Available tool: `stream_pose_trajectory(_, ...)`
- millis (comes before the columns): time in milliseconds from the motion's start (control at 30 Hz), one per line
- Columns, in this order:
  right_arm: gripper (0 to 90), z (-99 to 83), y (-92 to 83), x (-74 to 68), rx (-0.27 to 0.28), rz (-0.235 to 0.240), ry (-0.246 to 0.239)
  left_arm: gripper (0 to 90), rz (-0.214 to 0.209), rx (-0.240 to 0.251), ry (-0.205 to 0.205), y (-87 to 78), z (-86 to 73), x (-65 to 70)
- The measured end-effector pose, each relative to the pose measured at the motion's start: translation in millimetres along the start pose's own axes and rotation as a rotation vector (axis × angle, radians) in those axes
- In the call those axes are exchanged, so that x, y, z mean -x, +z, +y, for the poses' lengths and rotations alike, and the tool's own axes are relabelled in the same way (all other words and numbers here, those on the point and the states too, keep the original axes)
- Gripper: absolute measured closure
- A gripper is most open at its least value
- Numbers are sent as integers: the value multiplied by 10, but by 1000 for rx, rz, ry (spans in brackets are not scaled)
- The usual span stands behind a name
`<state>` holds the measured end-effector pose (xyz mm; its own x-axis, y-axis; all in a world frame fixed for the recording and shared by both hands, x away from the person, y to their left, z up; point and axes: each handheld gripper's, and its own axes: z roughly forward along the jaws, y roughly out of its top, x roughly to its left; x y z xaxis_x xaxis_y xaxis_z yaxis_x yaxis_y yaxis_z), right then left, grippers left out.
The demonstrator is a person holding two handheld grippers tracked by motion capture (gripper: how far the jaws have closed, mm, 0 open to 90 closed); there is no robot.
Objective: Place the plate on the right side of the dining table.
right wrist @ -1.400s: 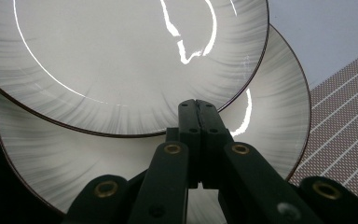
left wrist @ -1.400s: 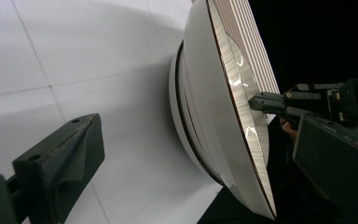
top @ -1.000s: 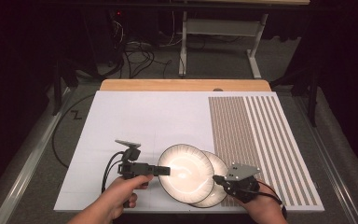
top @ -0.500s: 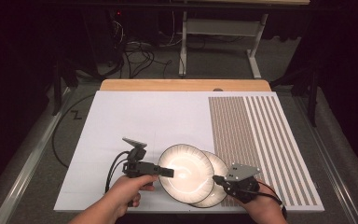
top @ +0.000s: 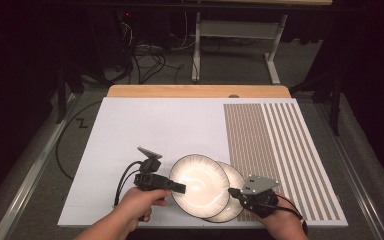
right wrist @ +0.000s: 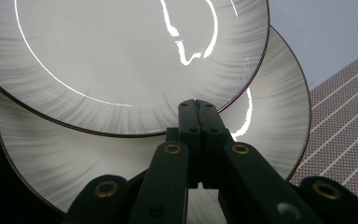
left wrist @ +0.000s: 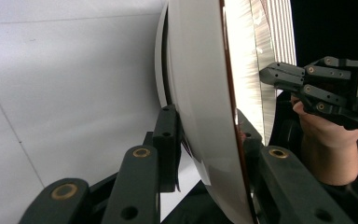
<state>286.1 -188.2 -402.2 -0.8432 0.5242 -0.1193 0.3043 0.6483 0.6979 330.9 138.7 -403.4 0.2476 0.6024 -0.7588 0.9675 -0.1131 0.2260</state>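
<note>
High view: two overlapping plates lie near the front edge of the white worktop [top: 145, 125]. The left hand-held gripper [top: 180, 188] meets the upper plate [top: 200, 182] at its left rim; the right hand-held gripper [top: 234, 192] rests with its tip at that plate's right edge, over the lower plate [top: 236, 175].

Left gripper view: its jaws have just been closing and now grasp the upper plate's rim.

Right gripper view: its jaws are clenched together on nothing, over the lower plate.

To lift well, keep the grip deep on the rim and raise it level.
</note>
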Motion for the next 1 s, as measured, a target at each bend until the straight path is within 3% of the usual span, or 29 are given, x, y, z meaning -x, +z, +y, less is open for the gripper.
stream_pose_trajectory(333,900,-2,-7,1,0,-2,3,725,34,3,7,1,-6,30)
stream_pose_trajectory(467,898,-4,-53,34,31,-8,10,726,40,7,12,-1,-12,41)
stream_pose_trajectory(733,720,-55,-141,205,99,-43,96,746,39,22,16,-13,-27,61)
stream_pose_trajectory(1000,619,-132,-209,375,149,-76,174,748,46,33,20,-31,-51,68)
